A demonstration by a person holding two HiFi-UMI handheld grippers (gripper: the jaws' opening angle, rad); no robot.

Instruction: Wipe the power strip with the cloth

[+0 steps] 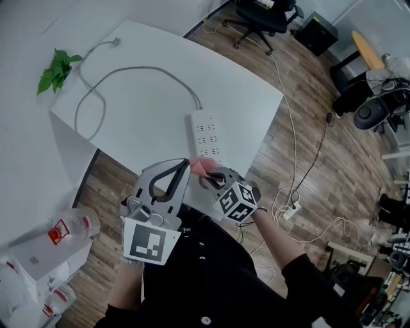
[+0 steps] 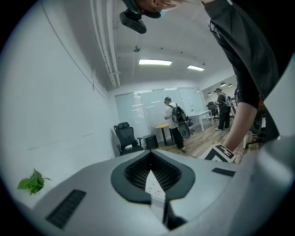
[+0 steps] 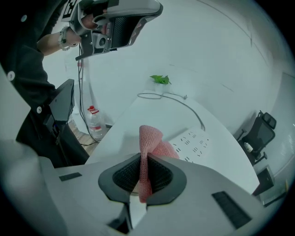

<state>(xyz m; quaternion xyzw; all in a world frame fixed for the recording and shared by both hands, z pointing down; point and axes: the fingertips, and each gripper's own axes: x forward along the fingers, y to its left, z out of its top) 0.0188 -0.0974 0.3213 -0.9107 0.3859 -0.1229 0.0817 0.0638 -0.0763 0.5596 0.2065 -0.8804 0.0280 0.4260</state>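
Observation:
The white power strip [image 1: 205,136] lies near the front corner of the white table [image 1: 141,77], its grey cable [image 1: 122,72] looping back to the left. My right gripper [image 1: 211,174] hangs just over the strip's near end, shut on a pink cloth [image 1: 201,167]. In the right gripper view the cloth [image 3: 150,140] stands pinched upright in the right gripper [image 3: 144,162], with the strip [image 3: 192,140] just beyond it. My left gripper [image 1: 186,164] is close beside, shut and holding nothing. Past the left gripper [image 2: 150,155], a sliver of the strip [image 2: 155,184] shows.
A small green plant [image 1: 56,69] sits at the table's far left edge. Plastic water bottles [image 1: 73,225] and a box stand on the floor at lower left. An office chair [image 1: 262,16] and loose cables [image 1: 301,192] lie beyond the table. People [image 2: 174,122] stand far off.

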